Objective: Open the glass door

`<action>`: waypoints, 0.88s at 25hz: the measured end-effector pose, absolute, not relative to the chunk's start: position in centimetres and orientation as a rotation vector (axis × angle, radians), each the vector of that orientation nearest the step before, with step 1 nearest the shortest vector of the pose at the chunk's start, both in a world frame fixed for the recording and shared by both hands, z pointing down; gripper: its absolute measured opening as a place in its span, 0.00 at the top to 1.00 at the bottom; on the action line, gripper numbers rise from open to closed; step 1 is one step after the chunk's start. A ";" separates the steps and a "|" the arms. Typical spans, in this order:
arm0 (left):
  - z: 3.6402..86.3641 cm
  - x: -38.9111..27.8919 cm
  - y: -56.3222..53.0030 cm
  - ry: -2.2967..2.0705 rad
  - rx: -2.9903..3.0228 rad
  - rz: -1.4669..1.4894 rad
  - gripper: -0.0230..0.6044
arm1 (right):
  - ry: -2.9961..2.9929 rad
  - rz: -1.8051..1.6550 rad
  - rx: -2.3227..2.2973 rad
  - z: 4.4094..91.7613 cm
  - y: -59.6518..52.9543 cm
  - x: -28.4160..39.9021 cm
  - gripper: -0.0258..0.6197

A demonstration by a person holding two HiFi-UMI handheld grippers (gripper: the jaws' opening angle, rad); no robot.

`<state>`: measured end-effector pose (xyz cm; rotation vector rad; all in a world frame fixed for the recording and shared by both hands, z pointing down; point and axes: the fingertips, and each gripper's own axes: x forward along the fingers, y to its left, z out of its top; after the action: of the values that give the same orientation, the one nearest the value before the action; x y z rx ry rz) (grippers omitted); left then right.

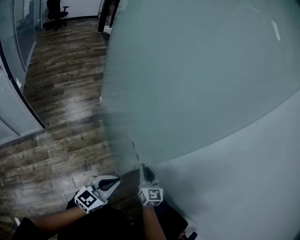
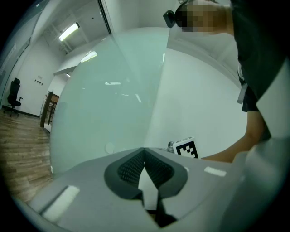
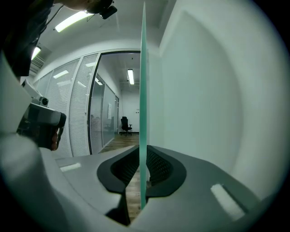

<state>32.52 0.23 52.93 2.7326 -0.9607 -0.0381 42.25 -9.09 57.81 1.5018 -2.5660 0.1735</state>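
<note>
**Head view.** The frosted glass door (image 1: 197, 79) filled the upper right of the frame, with a white wall (image 1: 243, 187) below and to the right of it. The door's free vertical edge ran down toward the two grippers at the bottom centre. The right gripper (image 1: 144, 169) pointed up the frame, its tips at the lower end of that edge. The left gripper (image 1: 117, 178) lay just beside it on the left, pointing toward it and apart from the glass. A wood-plank floor (image 1: 61, 108) stretched away to the left, bordered by a slatted partition (image 1: 11, 112). An office chair (image 1: 56, 11) stood at the far end of the floor.

**Right gripper view.** The glass door (image 3: 143, 90) appeared edge-on as a thin green vertical strip. It passed straight between the jaws of the right gripper (image 3: 142, 147), which stood narrow with both ribbed pads closed against the pane, one on each face. The white wall lay to the right of the strip. To its left were a corridor with glazed partitions and a distant office chair (image 3: 125, 124).

**Left gripper view.** The jaws of the left gripper (image 2: 144, 149) were pressed together at the tips with nothing between them. The frosted face of the glass door (image 2: 104, 104) stood beyond them, not touched. The marker cube (image 2: 186, 148) of the right gripper showed just past the tips, to the right.
</note>
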 end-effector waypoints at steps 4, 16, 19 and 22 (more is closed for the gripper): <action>52.9 31.7 -1.6 -0.935 2.684 -0.059 0.96 | -2.517 0.199 1.599 58.6 -9.8 44.7 0.87; 49.9 36.4 -4.2 -0.744 2.915 -0.023 0.96 | -2.487 0.228 1.703 58.3 -13.2 50.7 0.85; 50.0 38.3 -5.7 -0.770 2.914 -0.020 0.96 | -2.512 0.233 1.671 58.6 -14.0 51.8 0.85; 49.2 38.7 -7.4 -0.881 2.892 -0.113 0.96 | -2.544 0.224 1.619 58.8 -14.2 52.3 0.85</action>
<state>38.75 -7.43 49.16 2.8921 -0.8815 -0.1128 52.28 -14.17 58.78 1.6193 -2.5442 0.2239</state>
